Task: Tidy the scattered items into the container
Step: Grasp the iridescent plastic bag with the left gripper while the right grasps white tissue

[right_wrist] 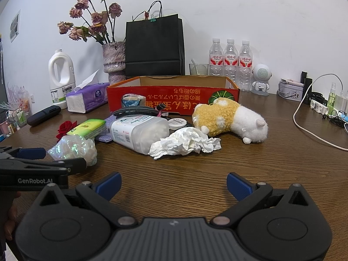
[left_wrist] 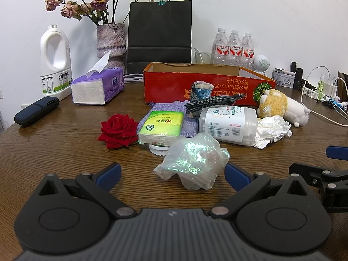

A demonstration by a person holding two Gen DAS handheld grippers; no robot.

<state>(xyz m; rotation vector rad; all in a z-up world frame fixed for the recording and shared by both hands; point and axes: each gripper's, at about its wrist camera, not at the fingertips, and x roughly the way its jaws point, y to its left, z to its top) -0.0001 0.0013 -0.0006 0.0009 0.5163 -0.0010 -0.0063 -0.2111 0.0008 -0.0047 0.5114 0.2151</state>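
Note:
A red cardboard box stands open at the back of the wooden table. In front of it lie a red rose, a green tissue pack, a cotton-swab container, a braided cable, a crumpled tissue and a plush toy. My left gripper is open, with a crumpled iridescent plastic bag between its fingers. My right gripper is open and empty, short of the crumpled tissue.
A purple tissue box, a white jug, a vase of dried roses, a black paper bag and water bottles stand at the back. A dark case lies left. Cables and chargers lie right.

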